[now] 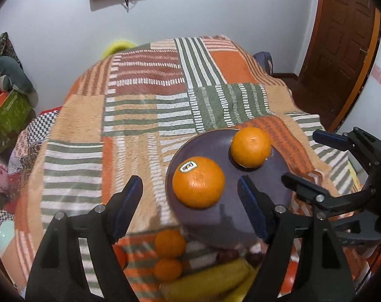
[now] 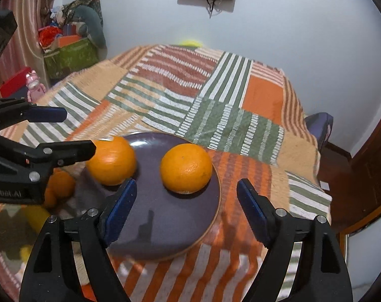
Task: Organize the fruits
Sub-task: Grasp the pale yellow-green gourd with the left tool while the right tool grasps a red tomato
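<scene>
A dark purple plate lies on the striped blanket and holds two oranges. The stickered orange sits on the plate's left part, the plain orange on its right part. My left gripper is open and empty, hovering above the stickered orange. My right gripper is open and empty, just behind the plain orange. Below the plate lie two small mandarins, bananas and dark grapes.
The striped patchwork blanket covers the table. The right gripper shows at the right in the left wrist view, the left gripper at the left in the right wrist view. A wooden door stands at the right, boxes at the left.
</scene>
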Demonstrator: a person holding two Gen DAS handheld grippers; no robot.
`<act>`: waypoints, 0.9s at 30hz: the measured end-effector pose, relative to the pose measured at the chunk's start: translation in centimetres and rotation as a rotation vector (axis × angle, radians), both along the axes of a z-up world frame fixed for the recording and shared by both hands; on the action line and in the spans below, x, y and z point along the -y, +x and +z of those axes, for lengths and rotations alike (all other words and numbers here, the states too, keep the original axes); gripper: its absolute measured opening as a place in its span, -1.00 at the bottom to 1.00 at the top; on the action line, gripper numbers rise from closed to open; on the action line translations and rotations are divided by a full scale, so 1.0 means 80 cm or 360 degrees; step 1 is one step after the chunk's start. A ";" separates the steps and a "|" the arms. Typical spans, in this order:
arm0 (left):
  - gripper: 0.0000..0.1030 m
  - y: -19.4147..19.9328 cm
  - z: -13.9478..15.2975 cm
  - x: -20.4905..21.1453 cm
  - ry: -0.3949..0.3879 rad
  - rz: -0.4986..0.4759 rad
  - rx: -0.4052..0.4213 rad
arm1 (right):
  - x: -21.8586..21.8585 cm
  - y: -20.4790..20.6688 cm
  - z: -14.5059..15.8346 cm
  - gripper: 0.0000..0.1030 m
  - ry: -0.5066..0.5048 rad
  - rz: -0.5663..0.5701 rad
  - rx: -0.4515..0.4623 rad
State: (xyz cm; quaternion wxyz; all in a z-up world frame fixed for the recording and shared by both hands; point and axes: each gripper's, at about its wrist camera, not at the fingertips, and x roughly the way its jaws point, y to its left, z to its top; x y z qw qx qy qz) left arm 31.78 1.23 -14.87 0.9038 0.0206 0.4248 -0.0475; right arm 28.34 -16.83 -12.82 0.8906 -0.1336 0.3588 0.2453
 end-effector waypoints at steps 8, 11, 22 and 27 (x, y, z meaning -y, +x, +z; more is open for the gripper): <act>0.58 -0.075 0.020 -0.015 -0.0024 -0.0011 0.0022 | 0.013 -0.067 0.027 0.55 0.0060 -0.0007 0.0053; 0.58 -0.100 0.017 -0.017 -0.0029 -0.0025 0.0008 | 0.018 -0.086 0.027 0.55 0.0078 -0.0012 0.0045; 0.58 -0.162 -0.045 -0.006 -0.0105 -0.0091 -0.0180 | 0.013 -0.126 -0.023 0.55 0.0169 -0.0029 -0.0193; 0.58 -0.163 -0.075 0.006 -0.0111 -0.0128 -0.0252 | 0.004 -0.134 -0.043 0.55 0.0167 0.0003 -0.0275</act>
